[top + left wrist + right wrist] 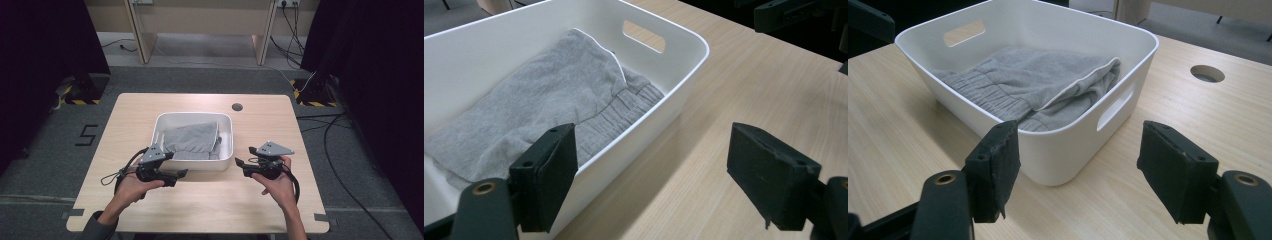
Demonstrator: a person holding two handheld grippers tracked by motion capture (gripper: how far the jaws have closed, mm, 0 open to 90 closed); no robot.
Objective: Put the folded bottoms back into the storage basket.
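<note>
Nearest: left tool [181,173], jaws spread wide and empty, held just beside the near left corner of the tub; right tool [239,162], jaws likewise apart and empty, just off the near right corner.

Next: white plastic tub [226,161] with cut-out handles, standing mid-desk [210,210].

Inside it: grey sweat garment [192,138], loosely folded, elastic waistband [988,90] toward the near side, filling most of the floor.

Beyond: cable hole [237,107] in the desk's far edge.

Step judged: approach, nothing gripped yet. Next move likely calls for reaching over the rim and pinching the cloth.
</note>
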